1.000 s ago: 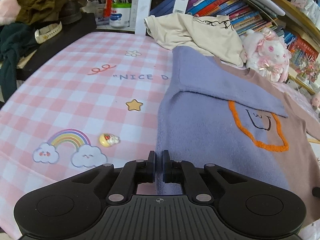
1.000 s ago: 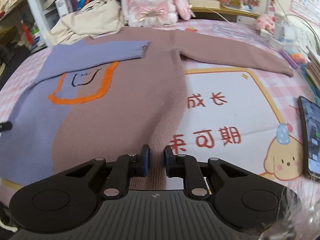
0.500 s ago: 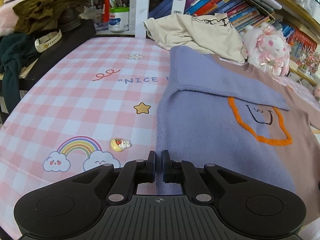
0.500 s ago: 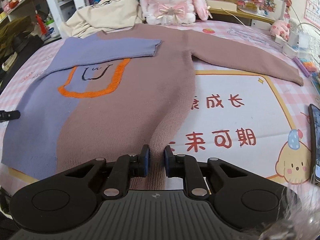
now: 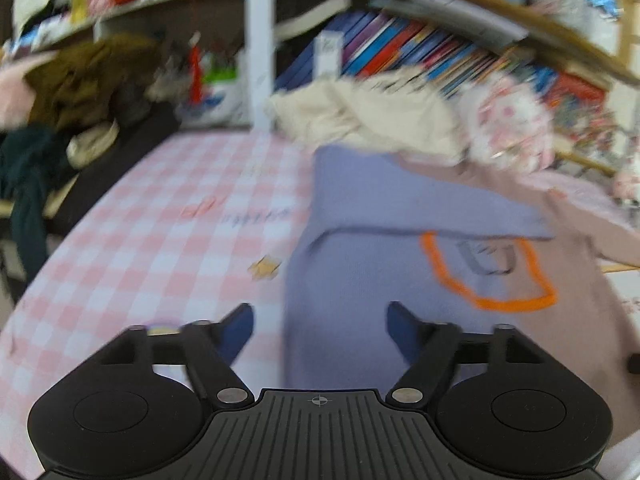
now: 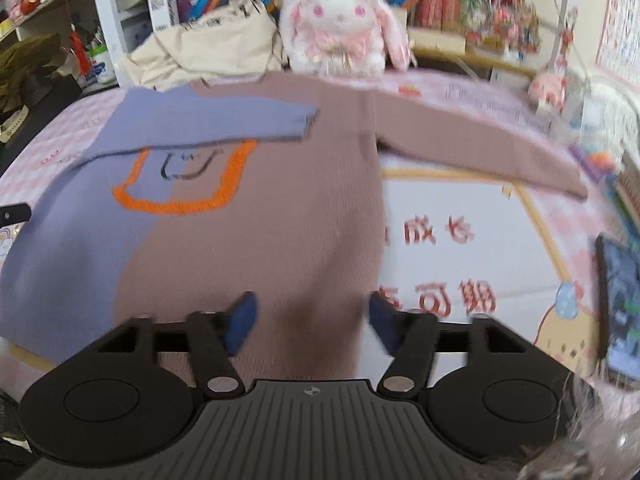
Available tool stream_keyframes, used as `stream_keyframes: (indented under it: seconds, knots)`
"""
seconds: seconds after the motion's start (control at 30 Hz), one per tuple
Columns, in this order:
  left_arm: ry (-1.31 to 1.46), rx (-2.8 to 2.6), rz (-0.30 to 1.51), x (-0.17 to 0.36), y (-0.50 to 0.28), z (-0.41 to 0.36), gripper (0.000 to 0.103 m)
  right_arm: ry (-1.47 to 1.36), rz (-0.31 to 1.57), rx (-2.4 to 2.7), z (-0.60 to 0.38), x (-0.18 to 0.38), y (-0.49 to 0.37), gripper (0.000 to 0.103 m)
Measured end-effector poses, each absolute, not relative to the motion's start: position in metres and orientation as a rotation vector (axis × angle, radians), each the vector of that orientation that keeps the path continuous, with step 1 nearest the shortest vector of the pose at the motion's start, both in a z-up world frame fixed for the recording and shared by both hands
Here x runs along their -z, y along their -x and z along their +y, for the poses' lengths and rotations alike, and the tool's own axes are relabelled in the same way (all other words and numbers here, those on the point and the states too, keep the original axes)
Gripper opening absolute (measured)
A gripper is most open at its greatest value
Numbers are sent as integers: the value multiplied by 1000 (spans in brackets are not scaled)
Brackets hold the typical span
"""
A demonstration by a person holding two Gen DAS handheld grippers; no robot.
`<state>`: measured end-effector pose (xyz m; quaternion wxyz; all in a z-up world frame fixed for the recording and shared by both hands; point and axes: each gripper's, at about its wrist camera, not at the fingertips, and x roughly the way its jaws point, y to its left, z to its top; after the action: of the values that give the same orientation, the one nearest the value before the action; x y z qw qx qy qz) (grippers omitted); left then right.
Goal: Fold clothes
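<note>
Left gripper (image 5: 320,330): jaws now spread wide, were shut half second ago; holds nothing, hangs over sweater (image 5: 360,300) lilac hem edge. View blurred.
Sweater lies flat on pink checked tablecloth (image 5: 160,248), lilac sleeve (image 6: 208,124) folded across chest as before, brown sleeve (image 6: 480,148) stretched out.
Right gripper (image 6: 312,320): jaws likewise parted from shut, empty, above brown hem.
Phone (image 6: 620,304) at far right edge.

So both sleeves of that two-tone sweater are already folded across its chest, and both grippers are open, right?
Not quite. Only the purple sleeve is folded across the sweater; the brown sleeve lies stretched out on the table, as the right wrist view shows. The left gripper and right gripper are indeed open.
</note>
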<state>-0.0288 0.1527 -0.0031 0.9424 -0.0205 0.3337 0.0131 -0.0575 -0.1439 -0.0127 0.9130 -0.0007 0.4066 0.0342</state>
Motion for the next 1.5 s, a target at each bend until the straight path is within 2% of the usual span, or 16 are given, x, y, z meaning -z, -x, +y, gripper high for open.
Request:
stream_keyframes:
  seconds: [0.1, 0.23, 0.47, 0.87, 1.23, 1.4, 1.5]
  knots:
    - [-19, 38, 663, 1, 32, 136, 87, 25, 803, -64, -137, 8, 59, 89]
    - [-112, 127, 690, 7, 33, 115, 88, 66, 792, -33, -132, 7, 60, 98]
    - [-152, 189, 685, 11, 36, 100, 93, 52, 813, -2, -136, 10, 62, 98]
    - [-151, 122, 698, 16, 25, 92, 94, 48, 802, -36, -152, 10, 51, 98]
    - [-233, 29, 723, 16, 13, 35, 94, -5, 786, -86, -216, 13, 22, 98]
    - [-233, 21, 735, 14, 10, 3, 94, -85, 778, -95, -263, 11, 4, 94]
    - [-239, -19, 751, 15, 9, -15, 95, -134, 773, -58, -293, 12, -8, 84]
